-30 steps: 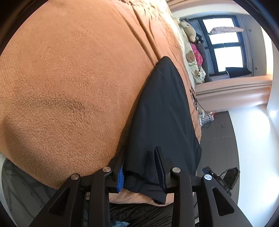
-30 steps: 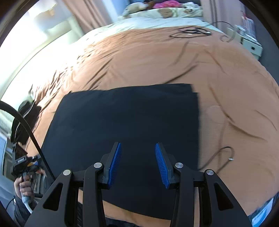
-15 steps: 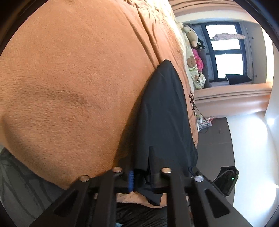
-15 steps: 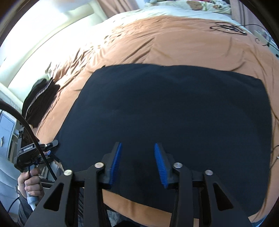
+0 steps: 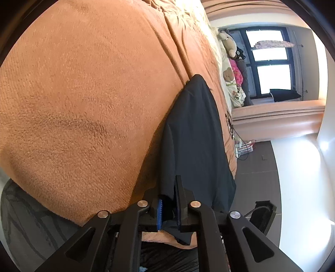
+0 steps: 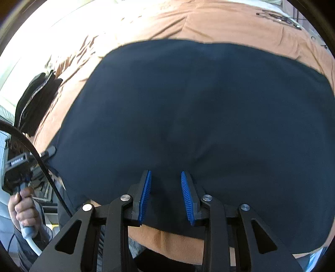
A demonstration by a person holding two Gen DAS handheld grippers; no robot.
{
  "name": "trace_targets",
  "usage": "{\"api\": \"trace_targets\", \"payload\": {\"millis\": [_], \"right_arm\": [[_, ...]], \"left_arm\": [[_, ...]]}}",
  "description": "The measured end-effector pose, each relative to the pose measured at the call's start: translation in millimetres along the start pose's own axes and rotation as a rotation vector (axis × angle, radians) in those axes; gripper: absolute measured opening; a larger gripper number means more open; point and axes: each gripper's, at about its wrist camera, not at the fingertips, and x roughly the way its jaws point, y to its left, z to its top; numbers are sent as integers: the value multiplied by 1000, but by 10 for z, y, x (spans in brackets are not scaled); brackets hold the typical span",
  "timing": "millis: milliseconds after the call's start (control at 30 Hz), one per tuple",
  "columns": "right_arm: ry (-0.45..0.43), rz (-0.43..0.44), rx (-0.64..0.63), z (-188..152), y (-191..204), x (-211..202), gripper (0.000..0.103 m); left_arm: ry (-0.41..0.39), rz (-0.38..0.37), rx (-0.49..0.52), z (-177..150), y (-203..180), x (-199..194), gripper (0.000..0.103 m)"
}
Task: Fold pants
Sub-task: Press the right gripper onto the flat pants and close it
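1. Pants lie flat on the bed near its front edge as a dark rectangle; they look partly folded, with at least one more fold likely left.
2. Left gripper has its fingers clamped on the pants' corner hem.
3. Right gripper is over the near edge, fingers apart and closing, cloth between them but not pinched yet.
4. Nearby: black garment at the bed's left, cables far back, stuffed toys by the window. Nothing blocks the fold.
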Motion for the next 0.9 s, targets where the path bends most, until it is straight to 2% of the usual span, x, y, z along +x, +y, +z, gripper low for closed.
{"api": "trace_targets", "payload": {"millis": [33,100,467,567,600,633,733,900], "right_arm": [[-11,-3,-2,39,0,-24,27],[-23,0,7,116,-30,-60,27],[-44,35,-1,531,-38,108,27],[-35,-9,-9,641,-120,270,27],[-31,-25,-6,633,-171,298,25],[-27,-39,0,640,-225,336,15],[-15,-47,35,689,-487,372,2],[-32,-91,60,731,-774,282,1]], "left_arm": [[0,1,-3,3,4,9,19],[-4,3,-7,7,9,25,22],[-37,3,-63,-5,38,107,22],[-39,6,-64,-19,6,123,22],[-41,5,-69,-19,6,120,23],[-44,3,-75,-19,11,115,26],[-66,-9,-86,-33,24,81,34],[-76,-9,-107,-54,38,110,34]]}}
